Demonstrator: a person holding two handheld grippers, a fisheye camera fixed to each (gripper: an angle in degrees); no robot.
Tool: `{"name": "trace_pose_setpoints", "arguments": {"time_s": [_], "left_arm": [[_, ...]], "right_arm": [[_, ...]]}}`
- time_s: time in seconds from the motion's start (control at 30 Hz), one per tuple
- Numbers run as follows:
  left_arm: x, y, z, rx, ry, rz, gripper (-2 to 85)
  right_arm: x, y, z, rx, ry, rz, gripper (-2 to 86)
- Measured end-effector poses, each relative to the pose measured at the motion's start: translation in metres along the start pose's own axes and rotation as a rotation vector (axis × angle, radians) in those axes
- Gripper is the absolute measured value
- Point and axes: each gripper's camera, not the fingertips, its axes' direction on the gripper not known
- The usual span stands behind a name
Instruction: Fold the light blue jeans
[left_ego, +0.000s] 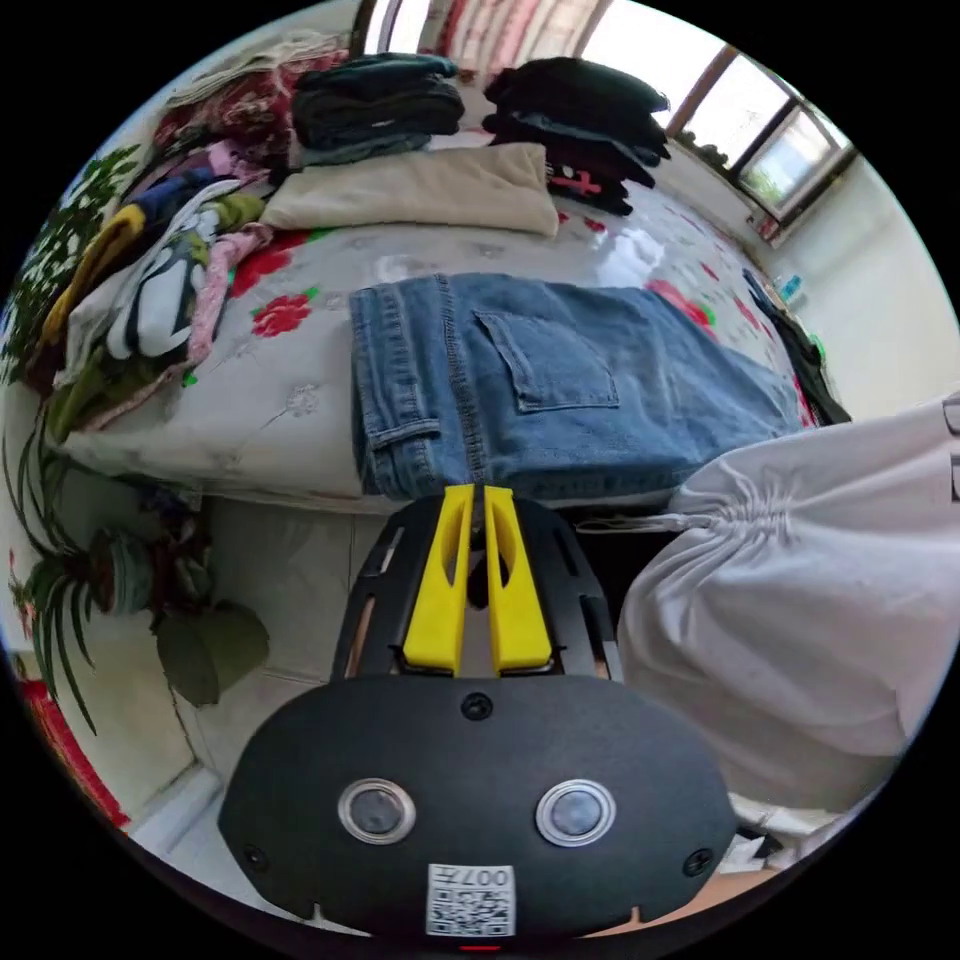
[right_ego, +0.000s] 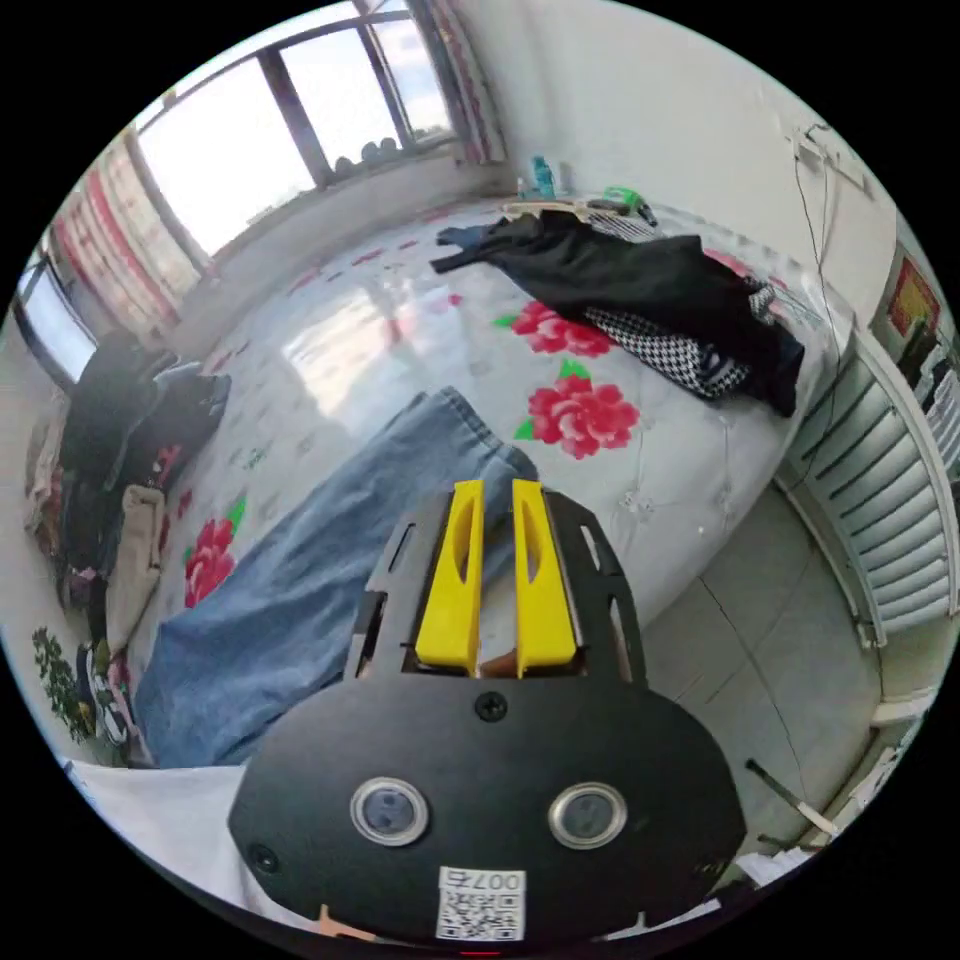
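Pale floor tiles (right_ego: 760, 640) run along the near edge of a bed (left_ego: 300, 400) covered in a white sheet with red flowers. Nearest in the left gripper view, the left tool (left_ego: 478, 492) has its two yellow jaws almost together with only a thin slit between them and nothing held; their tips sit just short of the waistband of the light blue jeans (left_ego: 540, 385). Beside it on the right is a person's white garment (left_ego: 810, 620), and on the left a potted plant (left_ego: 110, 580) stands on the floor. The jeans lie folded lengthwise along the bed's near edge, one back pocket facing up. In the right gripper view, the right tool (right_ego: 497, 487) is likewise nearly closed and empty, poised over the leg ends of the jeans (right_ego: 330, 570). Farther back sit a beige folded cloth (left_ego: 420, 190), two dark stacks of clothes (left_ego: 375, 100) and (left_ego: 580, 120), a jumbled colourful pile (left_ego: 160, 270) at the left, and a black heap (right_ego: 640, 280) at the right. Windows (right_ego: 290, 110) line the far wall.
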Motion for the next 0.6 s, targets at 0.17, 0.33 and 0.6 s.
{"name": "trace_pose_setpoints", "arguments": {"time_s": [0.17, 0.33, 0.6], "left_arm": [[-0.024, -0.013, -0.036, 0.188, -0.039, -0.158, 3.2], [-0.014, -0.067, -0.015, 0.239, 0.063, -0.119, 7.8], [-0.013, -0.064, 0.044, 0.017, -0.001, -0.097, 6.5]], "right_arm": [[-0.183, -0.017, 0.026, -0.206, -0.594, -0.579, 5.9], [-0.374, 0.033, 0.081, -0.329, -0.764, -0.991, 7.0], [-0.48, 0.132, 0.164, -0.883, -0.81, -1.234, 8.1]]}}
